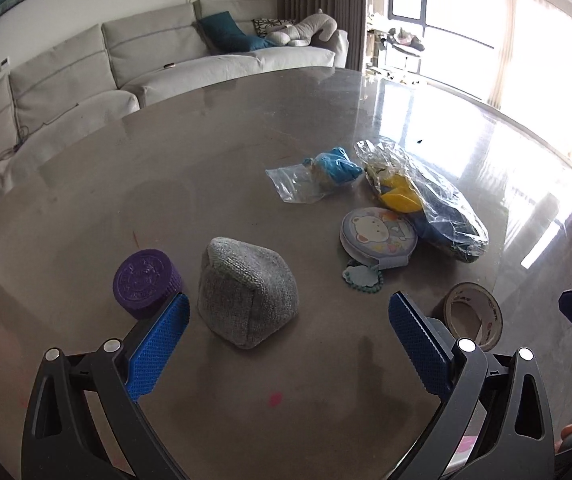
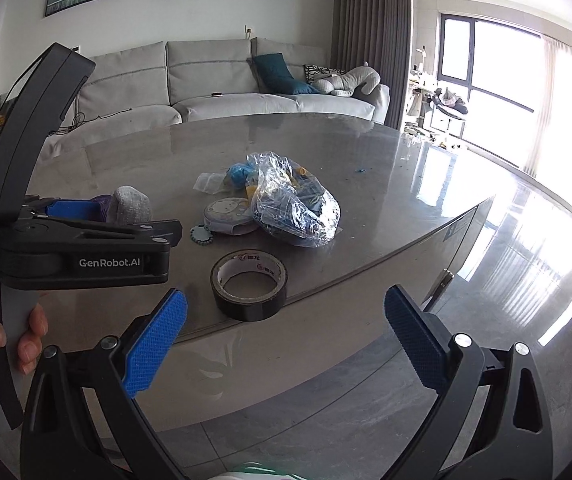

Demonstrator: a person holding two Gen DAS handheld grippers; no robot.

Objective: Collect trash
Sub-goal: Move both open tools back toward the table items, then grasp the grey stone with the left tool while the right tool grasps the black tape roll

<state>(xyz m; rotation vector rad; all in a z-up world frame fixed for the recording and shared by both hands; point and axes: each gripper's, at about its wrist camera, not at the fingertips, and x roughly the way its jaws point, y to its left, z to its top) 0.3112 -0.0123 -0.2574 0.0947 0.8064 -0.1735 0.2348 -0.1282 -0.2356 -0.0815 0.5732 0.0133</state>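
On the grey table (image 1: pixel 206 140) lie a clear zip bag holding crumpled blue stuff (image 1: pixel 318 176) and a larger clear plastic bag (image 1: pixel 426 196) with yellow and dark blue contents. The larger bag (image 2: pixel 298 208) also shows mid-table in the right wrist view, with the small one (image 2: pixel 226 178) behind it. My left gripper (image 1: pixel 288 344) hangs open low over the near table, a grey knitted pouch (image 1: pixel 246 288) just ahead between its fingers. My right gripper (image 2: pixel 286 340) is open off the table's near edge, behind a black tape roll (image 2: pixel 250 284).
A purple round lid (image 1: pixel 146 282) sits left of the pouch. A round cartoon tin (image 1: pixel 378 238) with a scalloped tag lies by the big bag. The tape roll (image 1: pixel 474 316) sits near the table edge. A hand (image 2: pixel 2 340) holds the left gripper. A sofa (image 1: pixel 126 64) stands behind.
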